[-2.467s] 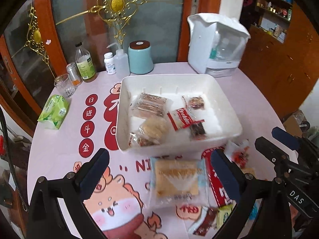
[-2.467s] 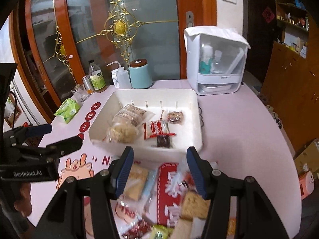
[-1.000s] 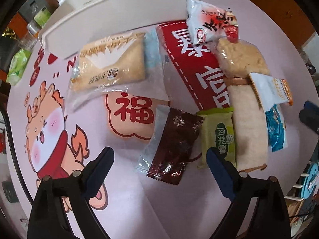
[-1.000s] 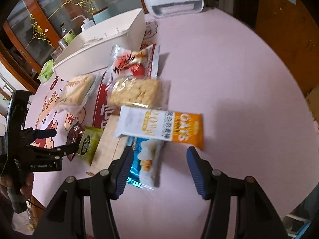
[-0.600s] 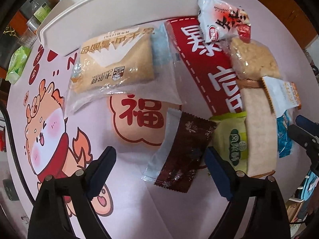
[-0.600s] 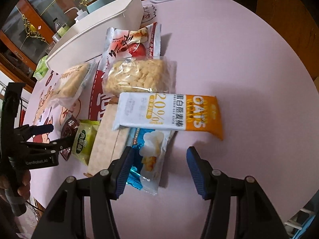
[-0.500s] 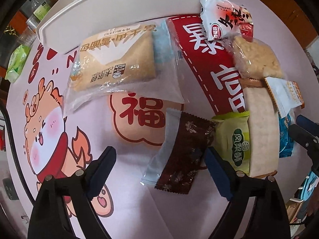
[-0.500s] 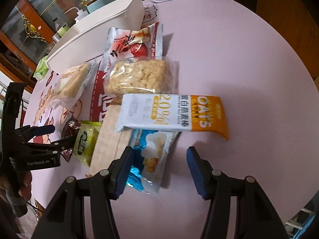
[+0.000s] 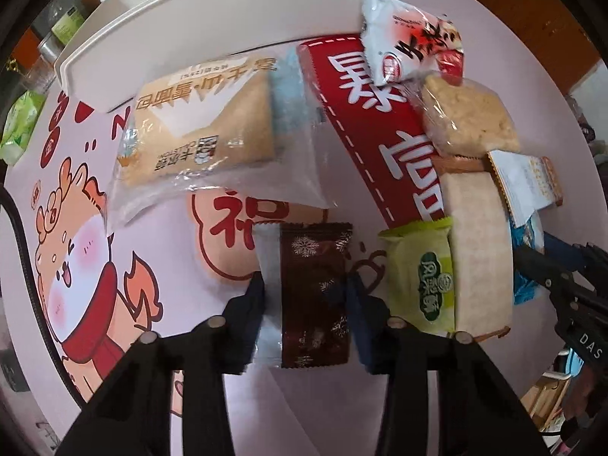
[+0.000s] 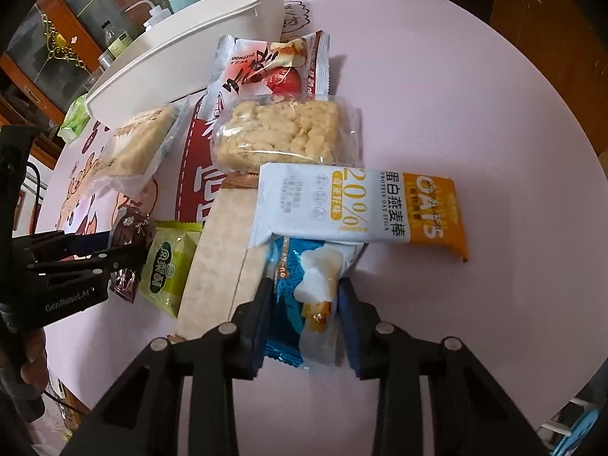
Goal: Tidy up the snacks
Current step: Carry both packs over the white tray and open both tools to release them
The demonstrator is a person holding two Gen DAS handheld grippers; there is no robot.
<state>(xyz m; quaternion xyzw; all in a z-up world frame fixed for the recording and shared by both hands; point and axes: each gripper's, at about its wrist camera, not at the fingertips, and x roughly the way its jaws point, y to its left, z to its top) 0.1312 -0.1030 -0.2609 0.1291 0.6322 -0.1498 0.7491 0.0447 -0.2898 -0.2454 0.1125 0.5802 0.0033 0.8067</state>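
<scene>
Left wrist view: your left gripper (image 9: 306, 296) has its 2 fingers (image 9: 252, 300) pressed against both long edges of the dark brown snowflake-printed snack packet (image 9: 313, 288), grasping it where it lies flat on the pink cartoon-printed worktop (image 9: 95, 228). Just beside it on the right lies the lime-green wrapped pastry (image 9: 421, 273), touching the long pale beige wafer pack (image 9: 477, 250). The clear-bagged tan bread slice (image 9: 205, 114) sits beyond, against the white plastic bin (image 9: 212, 34).

In the right wrist view, your right gripper (image 10: 304, 315) pinches the blue-and-white foil snack packet (image 10: 309, 296) between its fingers (image 10: 262, 311). That packet's far end is tucked under the white-and-orange oat protein bar (image 10: 357, 207). Beyond it lie the clear-wrapped puffed rice cake (image 10: 285, 133) and the red-and-white cracker bag (image 10: 266, 64), near the bin.
</scene>
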